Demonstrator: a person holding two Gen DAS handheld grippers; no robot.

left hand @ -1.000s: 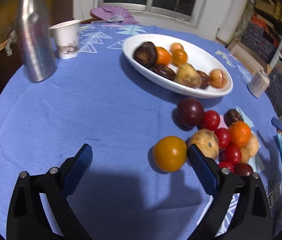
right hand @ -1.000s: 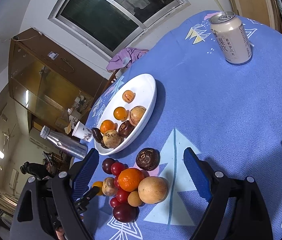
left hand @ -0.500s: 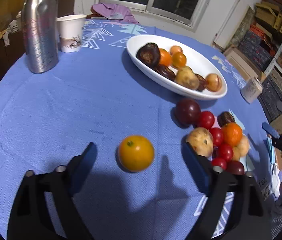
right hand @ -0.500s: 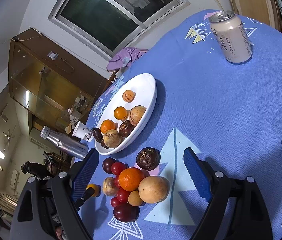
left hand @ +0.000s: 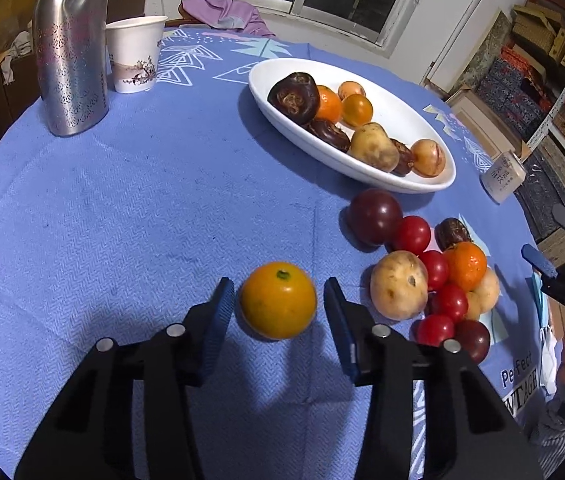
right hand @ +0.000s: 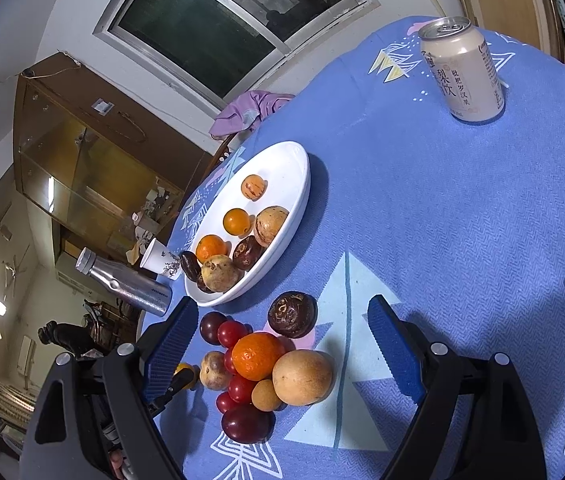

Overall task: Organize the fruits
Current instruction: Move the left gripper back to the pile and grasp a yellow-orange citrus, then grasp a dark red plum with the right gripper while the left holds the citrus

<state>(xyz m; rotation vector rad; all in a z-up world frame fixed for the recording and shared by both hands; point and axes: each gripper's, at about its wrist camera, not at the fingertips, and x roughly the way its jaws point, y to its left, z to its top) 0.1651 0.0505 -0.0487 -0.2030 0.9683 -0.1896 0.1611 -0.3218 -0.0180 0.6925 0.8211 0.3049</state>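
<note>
Item: fruit sort, about half done, by your own count. Landmark: the white oval dish (left hand: 434,186).

- In the dish: seven fruits (two dark wrinkled, two orange, one small peach-coloured, one pale speckled, one dark piece half hidden behind it).
- Loose pile (right hand: 258,372) on the blue tabletop (left hand: 142,208), just in front of the dish: about eleven pieces. You can count two dark plums, four small red fruits, one dark wrinkled, one mandarin and three tan ones (the pile overlaps, so the tally is approximate).
- Yellow-orange fruit (left hand: 278,300): one, on the tabletop well in front of the dish and apart from the pile. Your left gripper (left hand: 278,312) is closing around it; a sliver of cloth still shows at each pad, so it is not yet gripped.
- Your right gripper (right hand: 278,344): spread wide and empty, held above the pile.
- Left to do, likely: the pile and this one fruit.
</note>
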